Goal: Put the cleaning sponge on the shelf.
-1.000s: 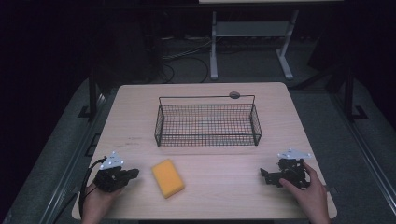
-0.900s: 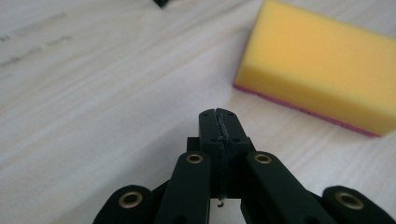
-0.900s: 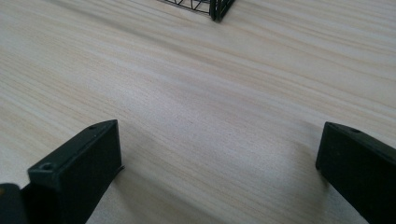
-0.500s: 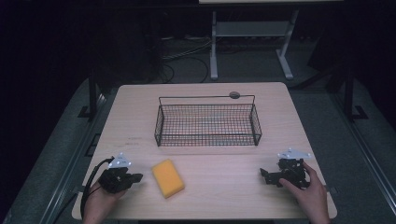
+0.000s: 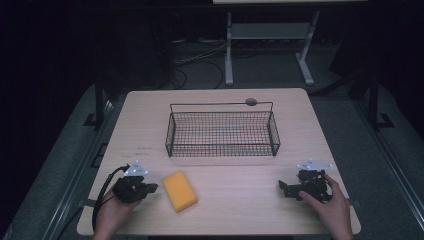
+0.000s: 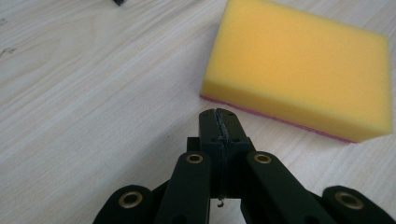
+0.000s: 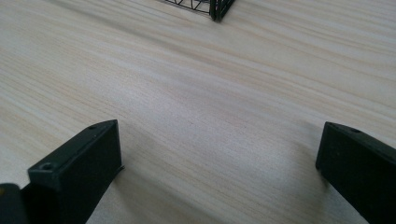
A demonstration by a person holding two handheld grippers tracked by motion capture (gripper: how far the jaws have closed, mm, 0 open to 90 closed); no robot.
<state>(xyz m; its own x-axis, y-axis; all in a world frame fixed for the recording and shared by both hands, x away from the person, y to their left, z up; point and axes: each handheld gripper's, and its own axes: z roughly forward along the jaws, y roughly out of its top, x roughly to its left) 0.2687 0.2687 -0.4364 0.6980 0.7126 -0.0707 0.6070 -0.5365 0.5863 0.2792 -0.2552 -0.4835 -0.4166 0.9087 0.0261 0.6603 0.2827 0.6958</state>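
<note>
Yellow sponge (image 5: pixel 180 191) with pink underside lies flat on table (image 5: pixel 240 210).

The left gripper (image 5: pixel 150 188), jaws pressed together with nothing between them, is sliding across the pale wooden table (image 5: pixel 150 125) toward the yellow rectangular sponge (image 5: pixel 180 190), closing the gap; its tips are now sitting just beside the sponge's near edge, not touching.

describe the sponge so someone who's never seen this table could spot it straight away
On the pale wooden table, look in front of the black wire basket, toward the near-left edge. The sponge lies flat there, just beside the left gripper: the table's one bright yellow block, with a thin pink underside.
</note>
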